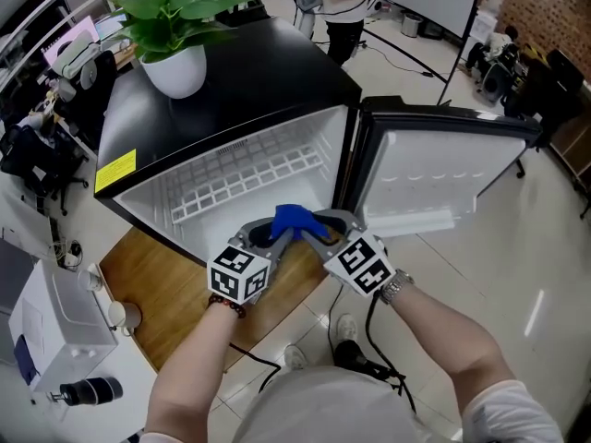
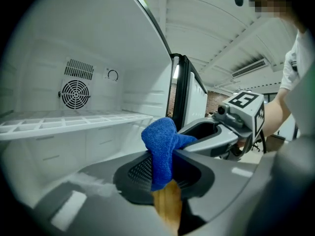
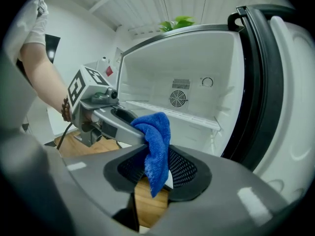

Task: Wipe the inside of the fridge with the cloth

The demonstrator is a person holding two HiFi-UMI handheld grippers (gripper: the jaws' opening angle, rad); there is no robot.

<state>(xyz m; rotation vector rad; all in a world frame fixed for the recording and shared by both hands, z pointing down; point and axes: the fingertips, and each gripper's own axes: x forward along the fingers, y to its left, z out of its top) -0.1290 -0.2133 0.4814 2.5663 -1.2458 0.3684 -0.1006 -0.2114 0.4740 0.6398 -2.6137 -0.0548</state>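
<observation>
Fluffy blue cloth (image 1: 294,218) hangs before the open fridge (image 1: 231,127), pinched by the left gripper (image 2: 165,181), the right gripper (image 3: 157,168) slack around it. Gripper views reveal a round fan grille (image 2: 75,93); the head view, a leafy plant (image 1: 171,12).

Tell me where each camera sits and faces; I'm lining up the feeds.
Head view: on the person's head, looking steeply down at the open fridge; left forearm, right forearm, left gripper and right gripper show.
Left gripper view: on the left gripper, looking along its jaws into the fridge; right gripper and right forearm show.
Right gripper view: on the right gripper, facing the fridge's shelf; left gripper and left forearm show.
Shared: all three show the cloth where both grippers meet.
</observation>
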